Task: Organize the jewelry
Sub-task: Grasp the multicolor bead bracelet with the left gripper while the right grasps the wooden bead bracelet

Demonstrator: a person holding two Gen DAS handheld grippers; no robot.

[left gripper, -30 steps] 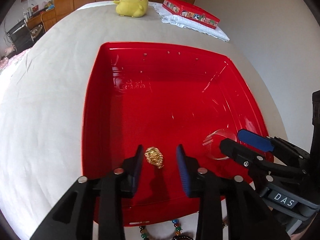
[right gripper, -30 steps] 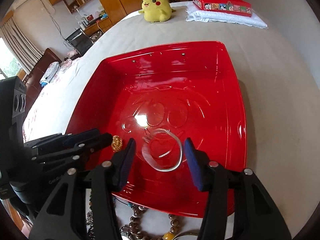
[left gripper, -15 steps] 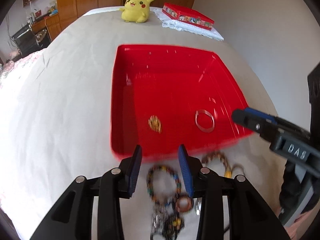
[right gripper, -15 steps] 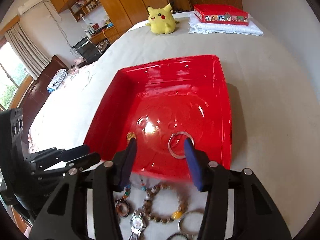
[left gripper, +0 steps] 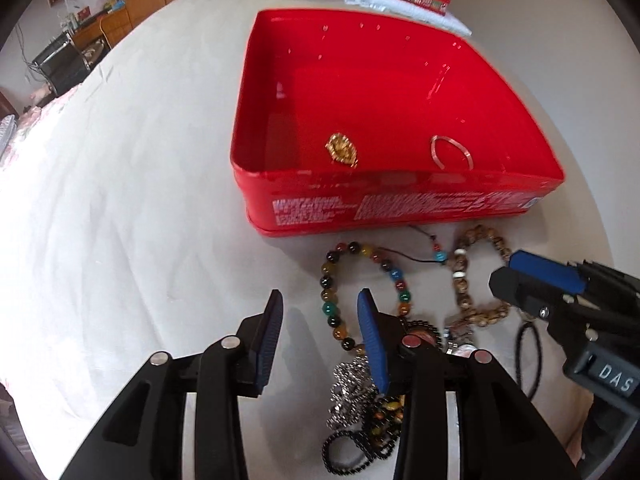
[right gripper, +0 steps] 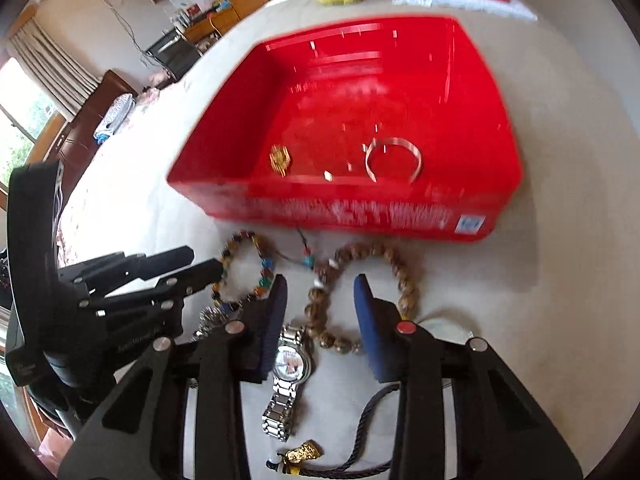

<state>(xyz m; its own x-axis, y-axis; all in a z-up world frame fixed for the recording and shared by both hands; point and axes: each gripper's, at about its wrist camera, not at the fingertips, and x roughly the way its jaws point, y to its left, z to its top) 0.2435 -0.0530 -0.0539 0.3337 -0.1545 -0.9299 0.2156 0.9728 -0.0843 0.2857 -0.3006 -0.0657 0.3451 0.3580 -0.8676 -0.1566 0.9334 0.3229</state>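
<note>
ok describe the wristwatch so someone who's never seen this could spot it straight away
Start at the red tin on the pale bedcover and come toward the camera to the jewelry heap. The wristwatch lies just below the brown wooden bead bracelet, between the right gripper fingers. It is the only piece with a silver link band and round dial.

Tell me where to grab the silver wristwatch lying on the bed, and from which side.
Grip the silver wristwatch across its round case, coming straight down from above. It lies flat, face up, band running lengthwise between the right gripper's open fingers, so they would close on the case's sides.
</note>
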